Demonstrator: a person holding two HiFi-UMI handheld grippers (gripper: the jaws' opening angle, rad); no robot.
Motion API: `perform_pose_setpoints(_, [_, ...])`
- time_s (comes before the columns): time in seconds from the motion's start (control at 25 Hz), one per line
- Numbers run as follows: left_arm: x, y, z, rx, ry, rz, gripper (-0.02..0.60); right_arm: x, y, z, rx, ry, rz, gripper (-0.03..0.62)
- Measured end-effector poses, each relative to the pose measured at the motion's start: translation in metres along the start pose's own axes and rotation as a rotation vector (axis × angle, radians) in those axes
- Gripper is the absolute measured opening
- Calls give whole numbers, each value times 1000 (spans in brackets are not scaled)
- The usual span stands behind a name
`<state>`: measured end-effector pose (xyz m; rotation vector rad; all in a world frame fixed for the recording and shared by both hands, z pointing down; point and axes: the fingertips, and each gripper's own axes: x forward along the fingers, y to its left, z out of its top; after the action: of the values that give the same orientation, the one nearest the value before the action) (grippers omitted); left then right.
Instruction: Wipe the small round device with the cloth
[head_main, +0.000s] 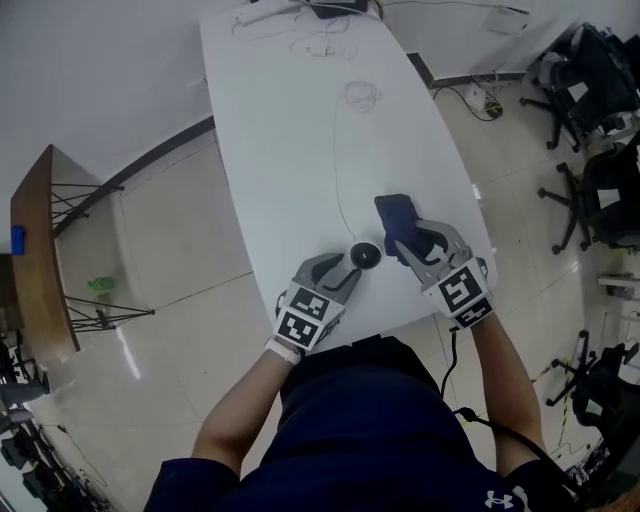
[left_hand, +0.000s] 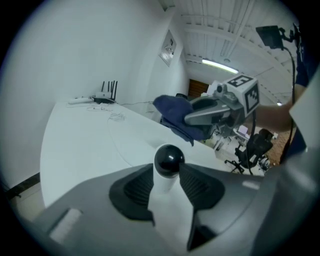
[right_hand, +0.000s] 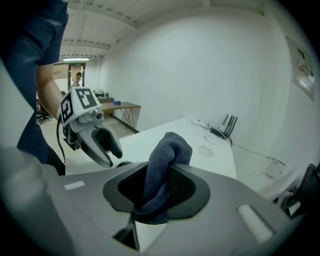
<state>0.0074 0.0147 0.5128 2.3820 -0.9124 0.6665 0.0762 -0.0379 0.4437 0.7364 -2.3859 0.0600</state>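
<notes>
The small round device (head_main: 366, 253), a glossy black ball on a white body, sits between the jaws of my left gripper (head_main: 355, 262) near the table's front edge. In the left gripper view the ball (left_hand: 169, 160) touches both pads, so the left gripper (left_hand: 167, 172) is shut on it. My right gripper (head_main: 405, 240) is just right of the device and shut on a dark blue cloth (head_main: 395, 212). In the right gripper view the cloth (right_hand: 167, 150) bulges up from between the pads. Cloth and device are a short way apart, not touching.
The long white table (head_main: 290, 130) carries a thin cable (head_main: 340, 170) down its middle and a router (head_main: 335, 8) at the far end. Office chairs (head_main: 590, 60) stand on the floor at the right, and a wooden side table (head_main: 40, 250) at the left.
</notes>
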Motion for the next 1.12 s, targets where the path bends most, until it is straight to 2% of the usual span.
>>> perform_pose_setpoints(0.08, [-3,-7,9,21,-20,-8,149,-3,16,29,-109,-26,65,110])
perform_pose_setpoints(0.12, [-5,-10,13,43,-25,-11,123,-2,30,38,-181,-23,108,110])
perform_pose_setpoints(0.2, [-6,-17,17,103,-24,-18,73,6,58,42,-314,5,196,110])
perform_pose_setpoints(0.28, [-6,-22,17,164,-8,-21,71,16,79,35,-406,41,252,110])
perform_pose_setpoints(0.36, [-5,-24,15,195,13,-20,71,22,83,28,-450,61,265,110])
perform_pose_setpoints(0.44, [-3,-24,12,186,22,-26,71,25,77,26,-439,60,263,110])
perform_pose_setpoints(0.6, [-4,-26,10,149,20,-45,71,28,52,24,-301,52,266,110])
perform_pose_setpoints(0.88, [-3,-30,7,29,26,-76,80,38,29,1,81,-7,352,109])
perform_pose_setpoints(1.12, [0,-31,7,-11,17,-63,83,52,4,-32,400,-36,369,109])
